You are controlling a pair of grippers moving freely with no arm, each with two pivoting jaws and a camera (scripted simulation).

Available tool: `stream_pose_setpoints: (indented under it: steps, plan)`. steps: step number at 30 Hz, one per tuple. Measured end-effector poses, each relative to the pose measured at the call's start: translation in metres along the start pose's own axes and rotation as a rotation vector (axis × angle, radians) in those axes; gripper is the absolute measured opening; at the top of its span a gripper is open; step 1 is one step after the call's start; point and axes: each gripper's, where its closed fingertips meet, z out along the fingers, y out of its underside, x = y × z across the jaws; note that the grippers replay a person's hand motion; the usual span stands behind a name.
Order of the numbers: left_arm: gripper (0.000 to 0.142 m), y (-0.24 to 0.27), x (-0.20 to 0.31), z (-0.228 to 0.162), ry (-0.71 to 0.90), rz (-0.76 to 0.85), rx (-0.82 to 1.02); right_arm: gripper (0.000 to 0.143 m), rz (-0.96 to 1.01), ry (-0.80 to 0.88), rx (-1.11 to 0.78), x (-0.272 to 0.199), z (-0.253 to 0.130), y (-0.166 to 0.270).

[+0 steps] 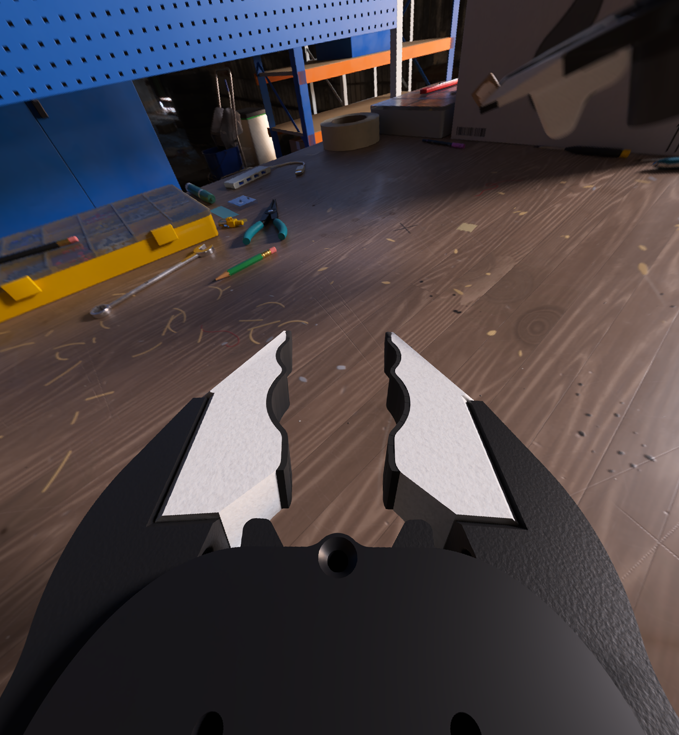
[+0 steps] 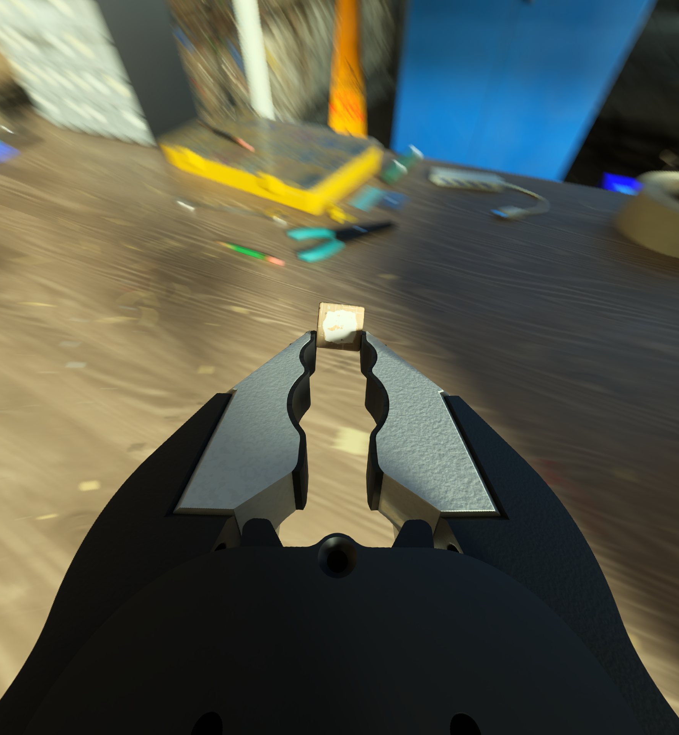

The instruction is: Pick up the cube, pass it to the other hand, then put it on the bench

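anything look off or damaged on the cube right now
The cube, pinched at the very tips of the right claw, has a worn white patch on its facing side. It sits straight, well above the bench.

A workshop, shown by a scuffed wooden bench strewn with shavings and hand tools. Landmark: the yellow parts organiser with a clear compartmented lid, a black pencil lying on it. Behind the organiser rises a blue perforated tool panel above blue cabinet doors. Just in front of the organiser lie a metal wrench and a green pencil; beside its far end, teal-handled pliers and a white multi-port hub. Farther beyond the organiser sit a roll of masking tape and a cardboard box, with blue-and-orange storage racking behind them.
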Motion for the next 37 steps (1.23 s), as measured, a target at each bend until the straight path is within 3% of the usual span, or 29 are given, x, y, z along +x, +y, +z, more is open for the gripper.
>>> stream_pose_setpoints:
  steps: [2,5,7,10,16,20,21,23,25,28,30,32,34,37]
  plan:
    - [0.042,0.001,0.000,0.000,0.026,-0.037,0.000,0.021,-0.064,0.102,-0.223,0.061,0.014,-0.009]
    - [0.040,0.002,-0.002,0.001,0.038,-0.056,-0.008,0.021,-0.055,0.179,-0.456,0.145,0.070,-0.014]
    - [0.040,0.002,-0.001,0.001,0.035,-0.048,-0.008,0.021,0.025,0.155,-0.643,0.183,0.112,0.001]
    - [0.040,0.002,0.000,-0.002,0.019,-0.012,-0.015,0.021,-0.015,0.275,-0.799,0.226,0.154,0.019]
    - [0.040,0.010,0.003,-0.009,-0.022,0.093,-0.040,0.021,-0.103,0.405,-0.990,0.257,0.175,0.051]
    - [0.041,0.012,0.004,-0.008,-0.013,0.082,-0.054,0.022,-0.137,0.408,-0.949,0.257,0.174,0.046]
    - [0.041,0.012,0.004,-0.008,-0.006,0.064,-0.060,0.039,-0.159,0.423,-0.924,0.255,0.170,0.037]
    - [0.041,0.011,0.001,-0.008,-0.004,0.030,-0.061,0.060,-0.206,0.443,-0.800,0.241,0.154,0.008]
    - [0.041,0.010,-0.003,-0.009,-0.002,0.006,-0.052,0.062,-0.202,0.384,-0.559,0.197,0.130,-0.030]
    - [0.041,0.008,-0.012,-0.008,-0.020,-0.027,-0.050,0.060,-0.070,0.042,-0.164,0.072,0.080,-0.057]
    - [0.041,0.010,-0.017,-0.007,-0.031,-0.052,-0.057,0.059,0.068,-0.260,-0.011,-0.023,0.046,-0.044]
    - [0.041,0.014,-0.020,-0.005,-0.039,-0.074,-0.078,0.059,0.207,-0.480,0.022,-0.098,0.023,-0.010]
    - [0.041,0.015,-0.021,-0.004,-0.037,-0.085,-0.091,0.060,0.226,-0.543,-0.028,-0.142,0.015,0.026]
    - [0.041,0.017,-0.021,-0.002,-0.025,-0.090,-0.102,0.060,0.125,-0.542,-0.031,-0.167,0.011,0.045]
